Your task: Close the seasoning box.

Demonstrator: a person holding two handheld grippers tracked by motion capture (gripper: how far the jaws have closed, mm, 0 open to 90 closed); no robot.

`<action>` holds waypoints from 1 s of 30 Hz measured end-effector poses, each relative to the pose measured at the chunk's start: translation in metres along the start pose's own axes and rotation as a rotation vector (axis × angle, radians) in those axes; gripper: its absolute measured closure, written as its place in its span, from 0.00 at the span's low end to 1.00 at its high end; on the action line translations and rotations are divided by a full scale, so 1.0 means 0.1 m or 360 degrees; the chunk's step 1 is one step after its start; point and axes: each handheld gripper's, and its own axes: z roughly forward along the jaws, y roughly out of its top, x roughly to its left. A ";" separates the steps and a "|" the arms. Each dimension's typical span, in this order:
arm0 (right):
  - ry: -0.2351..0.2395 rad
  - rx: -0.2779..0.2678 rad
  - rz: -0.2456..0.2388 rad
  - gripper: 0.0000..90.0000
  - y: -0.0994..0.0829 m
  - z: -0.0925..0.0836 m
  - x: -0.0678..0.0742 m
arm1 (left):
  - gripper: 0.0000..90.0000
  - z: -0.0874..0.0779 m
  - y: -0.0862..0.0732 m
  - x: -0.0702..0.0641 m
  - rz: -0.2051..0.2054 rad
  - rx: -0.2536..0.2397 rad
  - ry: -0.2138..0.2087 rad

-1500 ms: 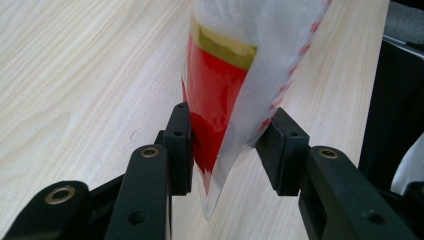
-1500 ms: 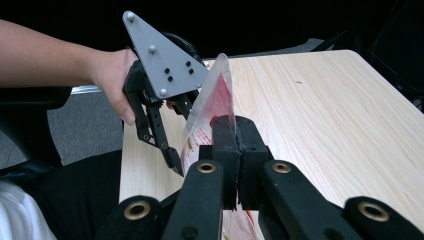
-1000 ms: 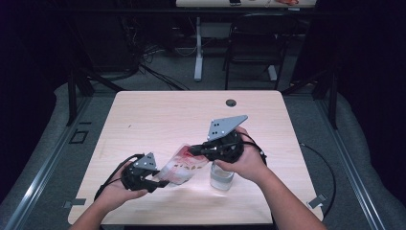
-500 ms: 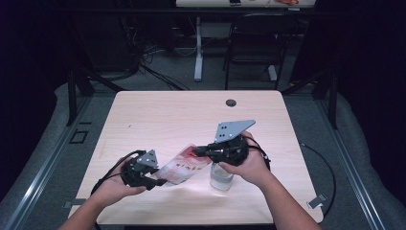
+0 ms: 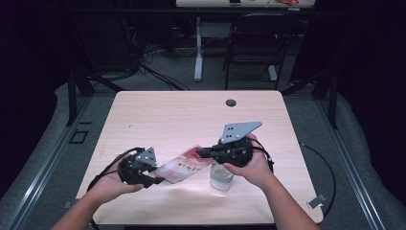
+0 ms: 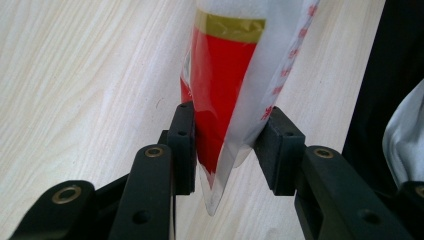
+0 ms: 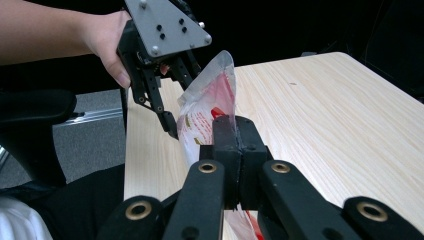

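A red and white plastic pouch (image 5: 184,166) hangs slanted between my two grippers, just above the table's front half. My left gripper (image 5: 158,179) grips its lower end; in the left gripper view both pads press the pouch (image 6: 225,75) from either side of the left gripper (image 6: 230,150). My right gripper (image 5: 202,153) is shut flat on the pouch's upper edge, and in the right gripper view the pouch (image 7: 205,105) rises past the closed right gripper (image 7: 235,132) toward the left gripper (image 7: 170,120). A clear cup (image 5: 221,178) stands on the table under my right hand.
The light wooden table (image 5: 172,120) has a round cable hole (image 5: 231,102) near its far edge. Beyond it stand a chair (image 5: 253,48) and a desk leg (image 5: 197,48) with cables on the floor. Each gripper trails a black cable toward the table's front edge.
The right gripper has drifted slightly to the right with the pouch's upper edge. The left gripper has tilted a little; both grips hold as before.
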 end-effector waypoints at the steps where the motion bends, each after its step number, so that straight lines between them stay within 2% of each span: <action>1: 0.0003 0.0000 0.0007 1.00 -0.01 0.00 -0.01 | 0.71 0.00 0.00 0.00 -0.0001 -0.0001 -0.0005; 9: -0.0005 0.0000 0.0021 1.00 -0.04 -0.02 -0.01 | 0.71 -0.03 0.00 0.01 -0.0003 -0.0002 -0.0017; 16: -0.0011 -0.0006 0.0034 1.00 -0.08 -0.03 -0.02 | 0.71 -0.06 0.03 0.02 0.0014 0.0026 -0.0017; 30: -0.0018 -0.0052 0.0081 1.00 -0.17 -0.07 -0.04 | 0.72 -0.14 0.09 0.03 0.0026 0.0053 -0.0008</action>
